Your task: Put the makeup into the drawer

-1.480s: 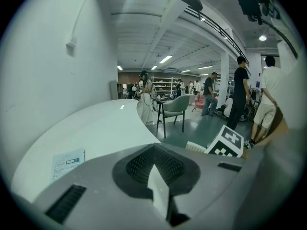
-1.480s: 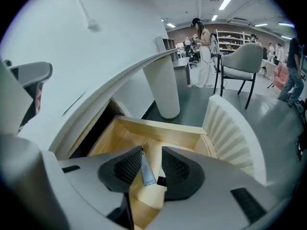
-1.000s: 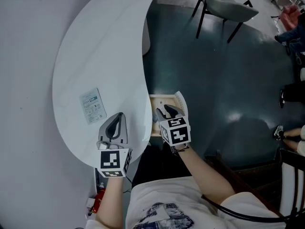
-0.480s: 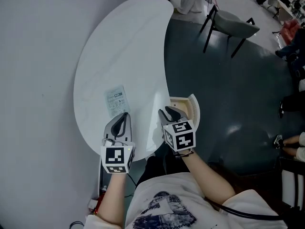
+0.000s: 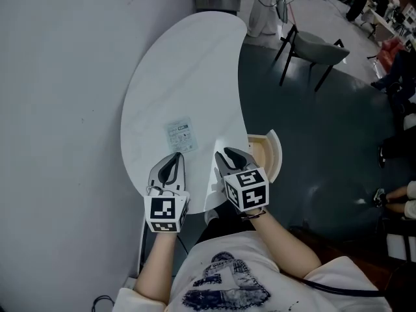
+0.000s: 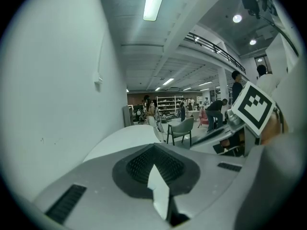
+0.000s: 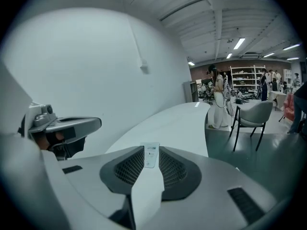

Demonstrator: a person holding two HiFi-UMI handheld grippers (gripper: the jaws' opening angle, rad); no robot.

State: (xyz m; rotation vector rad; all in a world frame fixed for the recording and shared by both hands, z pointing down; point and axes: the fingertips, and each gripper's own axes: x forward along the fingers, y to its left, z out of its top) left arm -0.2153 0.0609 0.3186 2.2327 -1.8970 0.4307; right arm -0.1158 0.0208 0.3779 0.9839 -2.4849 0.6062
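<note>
A small flat makeup packet (image 5: 181,135) lies on the white curved table (image 5: 188,64); in the right gripper view the packet (image 7: 151,156) shows through the gap between the jaws, further along the table. My left gripper (image 5: 171,163) hovers over the table's near end, just short of the packet, shut and empty. My right gripper (image 5: 230,156) hangs over the table's right edge, open with a narrow gap; its jaws have been closing a little and nothing is between them. A light wooden drawer (image 5: 275,149) stands pulled out under the table's right edge, beside the right gripper.
A grey wall runs along the table's left side. A grey chair (image 5: 320,47) stands on the dark floor at the upper right. People and shelves are far off at the right edge and in the background.
Both grippers have risen and moved forward toward the packet. The right gripper has left the drawer and now sits over the table edge, its jaws slightly narrower.
</note>
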